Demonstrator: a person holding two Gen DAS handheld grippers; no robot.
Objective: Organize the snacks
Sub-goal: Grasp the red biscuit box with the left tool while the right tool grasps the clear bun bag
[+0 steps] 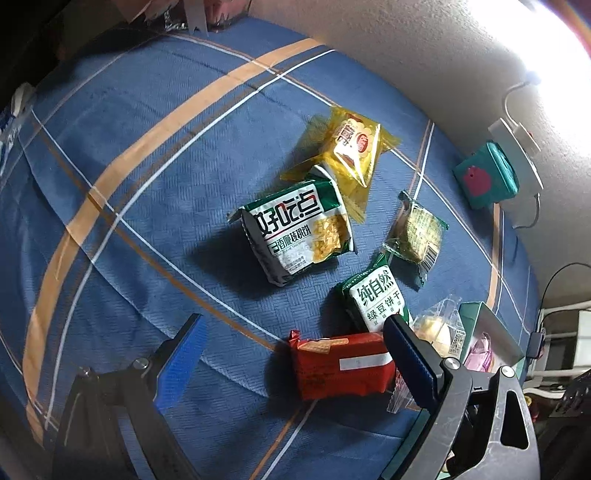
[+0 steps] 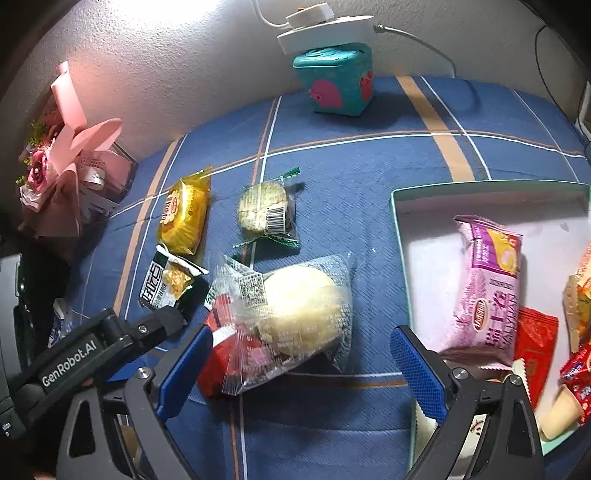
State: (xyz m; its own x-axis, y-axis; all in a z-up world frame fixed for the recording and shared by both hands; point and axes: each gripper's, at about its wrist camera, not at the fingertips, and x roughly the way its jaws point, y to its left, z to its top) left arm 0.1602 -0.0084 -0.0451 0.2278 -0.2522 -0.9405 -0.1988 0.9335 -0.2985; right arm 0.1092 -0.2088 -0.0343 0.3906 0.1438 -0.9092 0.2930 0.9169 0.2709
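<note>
Snacks lie on a blue plaid cloth (image 1: 147,184). In the left wrist view my open, empty left gripper (image 1: 295,354) straddles a red packet (image 1: 343,365); beyond lie a green-white biscuit pack (image 1: 299,232), a yellow packet (image 1: 351,147), a small green cake packet (image 1: 415,232) and a green bean biscuit packet (image 1: 376,299). In the right wrist view my open, empty right gripper (image 2: 299,365) hovers over a clear-wrapped bun (image 2: 295,310) that lies on the red packet (image 2: 225,354). A white box with a green rim (image 2: 399,236) at right holds a pink packet (image 2: 487,284) and other snacks.
A teal cube box (image 2: 336,77) and a white power strip (image 2: 325,29) stand by the far wall. A pink flower bouquet (image 2: 62,162) sits at the left edge. The left gripper's body (image 2: 85,354) shows at lower left in the right wrist view.
</note>
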